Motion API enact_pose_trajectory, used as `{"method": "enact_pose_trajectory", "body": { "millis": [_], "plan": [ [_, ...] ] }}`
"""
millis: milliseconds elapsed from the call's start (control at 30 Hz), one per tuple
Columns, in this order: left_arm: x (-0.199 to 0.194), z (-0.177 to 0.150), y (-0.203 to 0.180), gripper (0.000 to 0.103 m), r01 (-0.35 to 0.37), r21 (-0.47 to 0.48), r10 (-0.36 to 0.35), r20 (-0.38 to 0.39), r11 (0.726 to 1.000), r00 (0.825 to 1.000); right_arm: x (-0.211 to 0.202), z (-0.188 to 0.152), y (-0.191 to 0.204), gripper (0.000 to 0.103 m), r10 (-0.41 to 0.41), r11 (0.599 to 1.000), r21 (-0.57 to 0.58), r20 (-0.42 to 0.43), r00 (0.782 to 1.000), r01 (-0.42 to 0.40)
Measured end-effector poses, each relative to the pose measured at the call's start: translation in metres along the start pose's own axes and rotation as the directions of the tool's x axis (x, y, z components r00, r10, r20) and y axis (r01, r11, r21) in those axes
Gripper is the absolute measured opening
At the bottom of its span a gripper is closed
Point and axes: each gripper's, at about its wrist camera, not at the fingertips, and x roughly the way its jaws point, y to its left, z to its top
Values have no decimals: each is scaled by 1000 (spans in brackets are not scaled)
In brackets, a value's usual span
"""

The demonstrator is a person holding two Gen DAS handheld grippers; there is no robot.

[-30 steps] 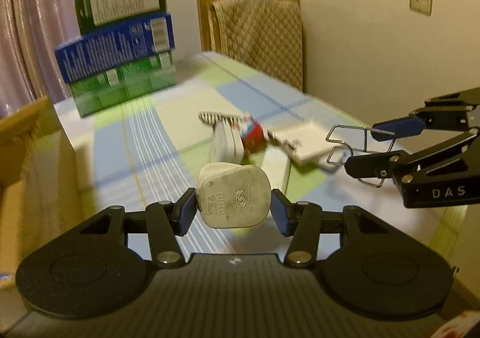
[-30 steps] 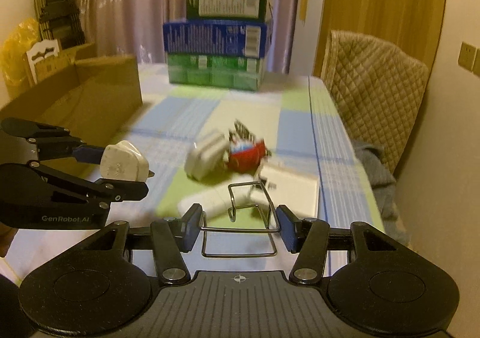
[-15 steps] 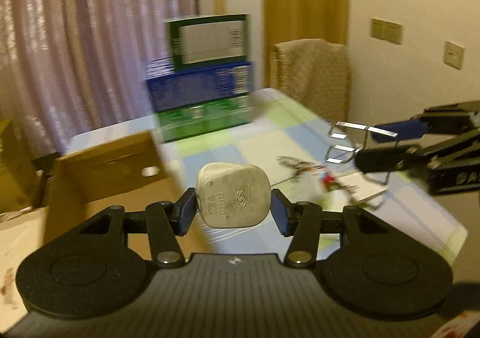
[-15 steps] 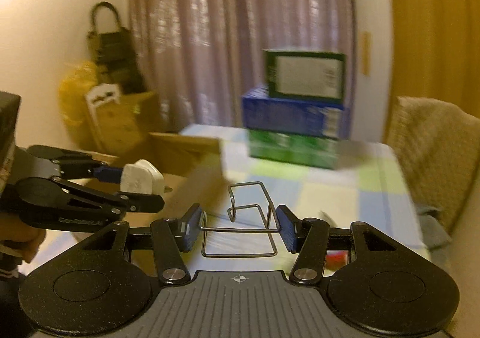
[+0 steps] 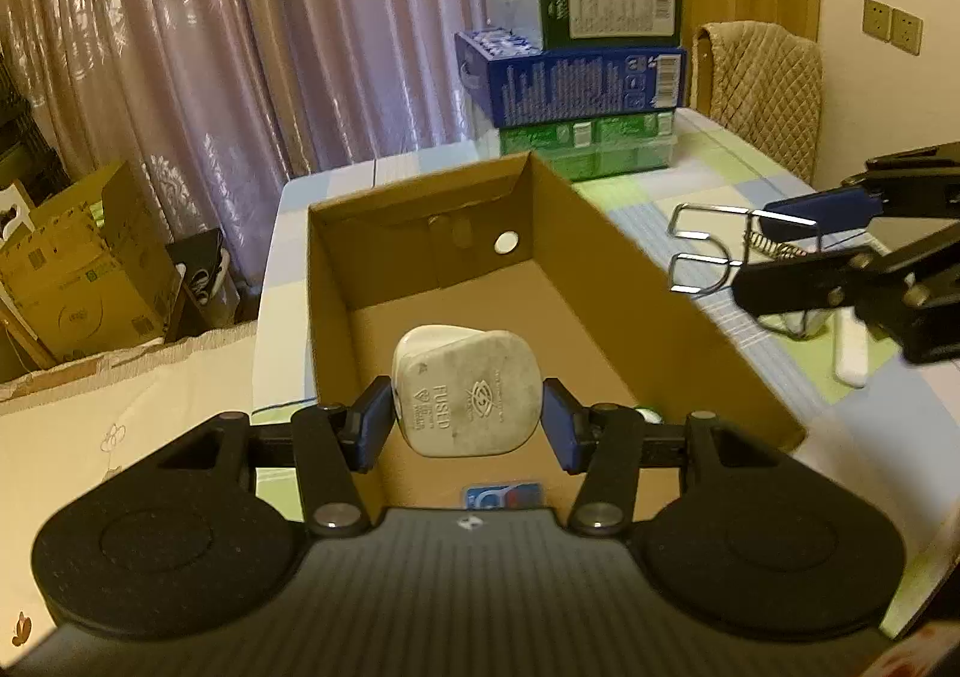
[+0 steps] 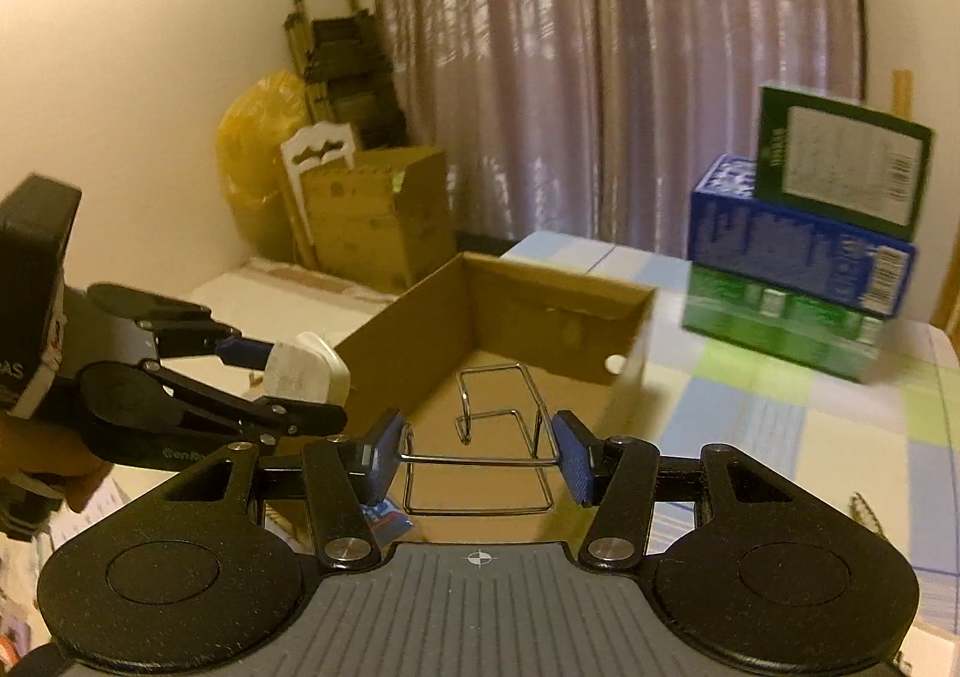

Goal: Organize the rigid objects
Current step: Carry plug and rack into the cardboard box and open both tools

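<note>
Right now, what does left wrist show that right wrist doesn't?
Left wrist only: quilted chair, wall sockets, the plug's FUSED face. Right wrist only: yellow bag, folded trolley. Both: cardboard box, plug clamped in the left gripper, wire clip clamped in the right gripper, stacked cartons, curtain.

warm-lit colours, brown and checks
white plug (image 5: pixel 465 392), silver wire rack (image 6: pixel 480 458), brown box (image 5: pixel 576 233); surface (image 6: pixel 780 413) checked blue, green, cream; stacked cartons (image 5: pixel 579 62) dark green, blue, green; mauve curtain (image 5: pixel 240 47).
</note>
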Motion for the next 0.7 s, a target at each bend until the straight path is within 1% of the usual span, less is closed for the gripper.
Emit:
{"method": "enact_pose_trajectory", "body": {
  "millis": [167,300,400,533,700],
  "plan": [
    [18,-7,5,47,5,2,-5,-15,1000,1000,29,-11,2,50,-7,1000,-19,-41,999,6],
    [29,-8,8,47,12,-1,-12,-20,1000,1000,42,-20,0,50,-28,999,-28,-43,999,27],
    [35,-8,10,47,10,2,-10,-25,1000,1000,52,-26,-3,50,-37,999,-8,-47,998,37],
    [43,-6,11,47,12,7,-12,-30,1000,999,58,-26,-4,51,-45,999,-14,-42,998,44],
    [52,-3,12,48,12,6,-12,-35,1000,999,69,-22,-4,51,-32,999,-9,-44,999,31]
  ]
}}
